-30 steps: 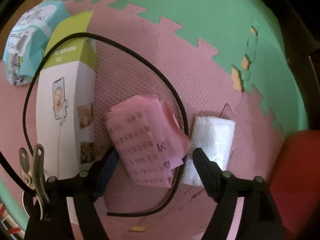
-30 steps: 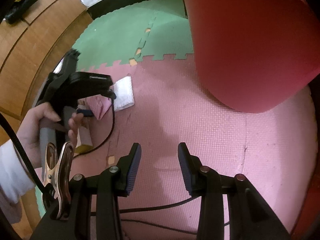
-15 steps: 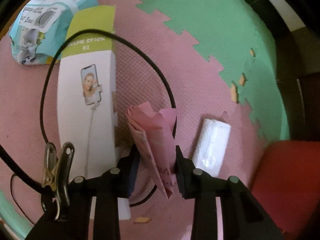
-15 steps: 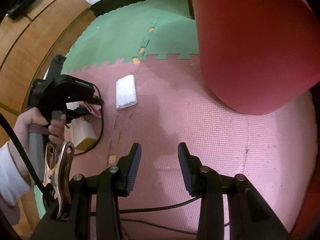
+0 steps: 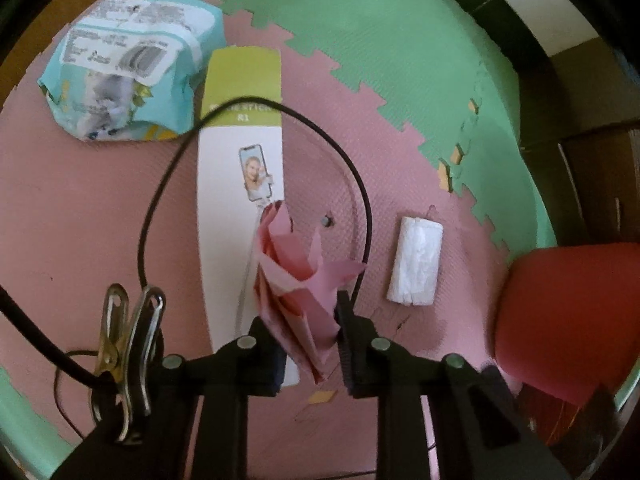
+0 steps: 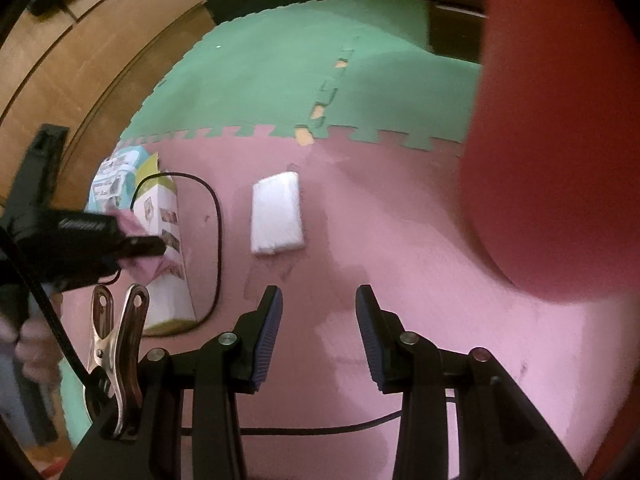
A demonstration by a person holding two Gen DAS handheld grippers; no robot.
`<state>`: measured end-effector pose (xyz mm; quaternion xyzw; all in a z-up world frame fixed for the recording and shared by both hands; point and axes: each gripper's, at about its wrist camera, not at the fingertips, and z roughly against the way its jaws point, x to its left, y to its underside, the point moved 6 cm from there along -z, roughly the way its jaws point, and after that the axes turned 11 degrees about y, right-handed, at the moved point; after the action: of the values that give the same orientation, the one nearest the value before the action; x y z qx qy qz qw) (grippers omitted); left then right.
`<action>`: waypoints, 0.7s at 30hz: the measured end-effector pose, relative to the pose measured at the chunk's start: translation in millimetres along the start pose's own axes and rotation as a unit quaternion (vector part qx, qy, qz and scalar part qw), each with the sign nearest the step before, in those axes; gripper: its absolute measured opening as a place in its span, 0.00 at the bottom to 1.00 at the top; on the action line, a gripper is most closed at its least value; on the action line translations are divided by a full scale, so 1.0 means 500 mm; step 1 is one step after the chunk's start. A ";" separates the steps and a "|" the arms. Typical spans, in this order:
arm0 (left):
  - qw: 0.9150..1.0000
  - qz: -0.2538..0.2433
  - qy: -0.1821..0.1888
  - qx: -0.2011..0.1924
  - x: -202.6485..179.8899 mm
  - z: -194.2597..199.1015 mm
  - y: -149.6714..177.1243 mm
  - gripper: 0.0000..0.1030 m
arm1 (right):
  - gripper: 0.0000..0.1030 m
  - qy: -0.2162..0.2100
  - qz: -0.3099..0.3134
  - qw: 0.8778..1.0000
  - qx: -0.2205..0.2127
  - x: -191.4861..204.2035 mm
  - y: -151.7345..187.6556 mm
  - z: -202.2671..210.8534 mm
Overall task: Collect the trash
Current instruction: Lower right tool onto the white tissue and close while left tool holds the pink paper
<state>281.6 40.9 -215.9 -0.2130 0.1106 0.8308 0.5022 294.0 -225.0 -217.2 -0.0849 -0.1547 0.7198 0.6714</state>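
Observation:
My left gripper [image 5: 306, 316] holds a crumpled pink paper [image 5: 296, 276] between its closing jaws, lifted above the pink foam mat [image 5: 100, 220]. In the right wrist view that gripper [image 6: 156, 246] hangs at the left with the pink paper [image 6: 142, 266] in it. A folded white tissue [image 5: 416, 266] lies on the mat to its right, also seen ahead of my right gripper [image 6: 318, 320] as the tissue [image 6: 277, 214]. My right gripper is open over bare mat with nothing between its fingers. A white and green selfie stick box [image 5: 240, 208] and a teal wipes pack [image 5: 132, 84] lie to the left.
A large red bin [image 6: 560, 128] fills the right side; its red wall [image 5: 568, 312] shows at the lower right of the left wrist view. A black cable [image 5: 256, 112] loops over the box. Green foam mat [image 6: 280, 72] lies beyond, then wooden floor [image 6: 80, 60]. A person's hand [image 6: 32, 340] holds the left gripper.
The left gripper shut on the pink paper and lifted it off the mat, crumpling it. The right gripper moved toward the white tissue, its jaws unchanged.

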 end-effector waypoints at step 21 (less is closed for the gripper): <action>0.993 -0.078 -0.091 0.004 0.040 0.038 0.010 0.20 | 0.38 0.031 0.080 0.995 0.046 0.151 -0.107 -0.191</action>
<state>264.3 61.8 -208.7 -0.1424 0.0512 0.8044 0.5744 369.5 -136.9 -282.3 -0.0884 -0.0929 0.7745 0.6195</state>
